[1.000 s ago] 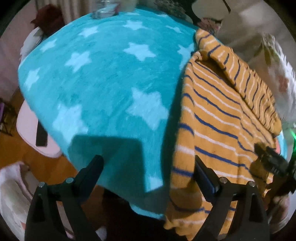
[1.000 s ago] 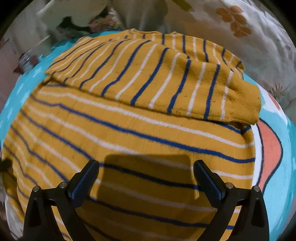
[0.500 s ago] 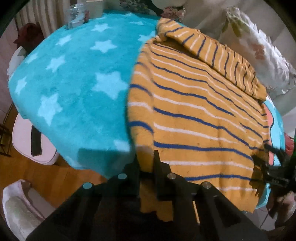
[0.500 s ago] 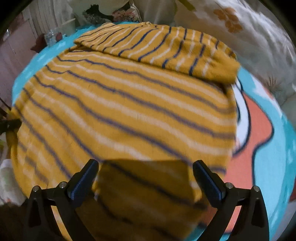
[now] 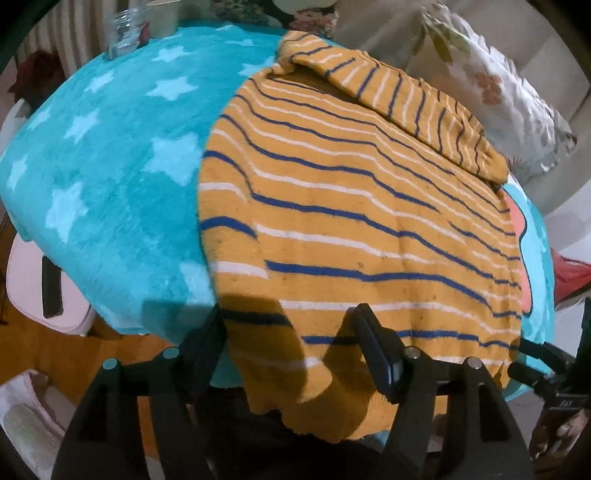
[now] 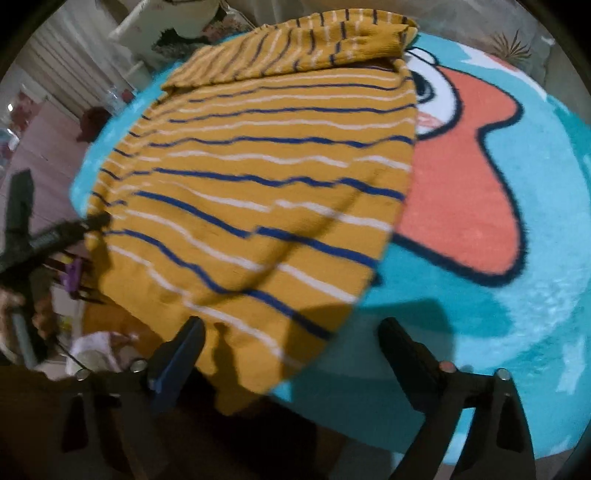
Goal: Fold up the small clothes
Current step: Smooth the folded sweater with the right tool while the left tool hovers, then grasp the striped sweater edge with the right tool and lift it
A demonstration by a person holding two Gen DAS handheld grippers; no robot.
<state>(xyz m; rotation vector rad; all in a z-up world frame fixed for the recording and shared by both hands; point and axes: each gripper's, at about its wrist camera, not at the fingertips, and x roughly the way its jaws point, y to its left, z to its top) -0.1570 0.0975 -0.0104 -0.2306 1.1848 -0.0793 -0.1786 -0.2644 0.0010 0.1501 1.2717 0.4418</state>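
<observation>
A mustard sweater [image 5: 351,206] with blue and white stripes lies flat on a teal star blanket [image 5: 110,166], one sleeve folded across its top. My left gripper [image 5: 290,332] is at the sweater's near left corner. Its jaws are opening, and the hem hangs between them without being pinched. My right gripper [image 6: 295,332] straddles the near right corner of the sweater [image 6: 266,166]. Its jaws are wide and closing slightly, with the left finger over cloth and the right finger over bare blanket [image 6: 517,295]. Each gripper shows at the edge of the other's view, the right gripper [image 5: 535,362] and the left gripper [image 6: 74,229].
The blanket has a cartoon figure with an orange patch [image 6: 454,192] right of the sweater. A glass jar [image 5: 125,29] stands at the far left edge. A floral cushion [image 5: 498,85] lies behind. A pink stool [image 5: 33,280] and wooden floor sit below the near edge.
The left gripper closed on the sweater's near left hem and has now opened again. The right gripper slid from over the sweater's middle to its near right corner.
</observation>
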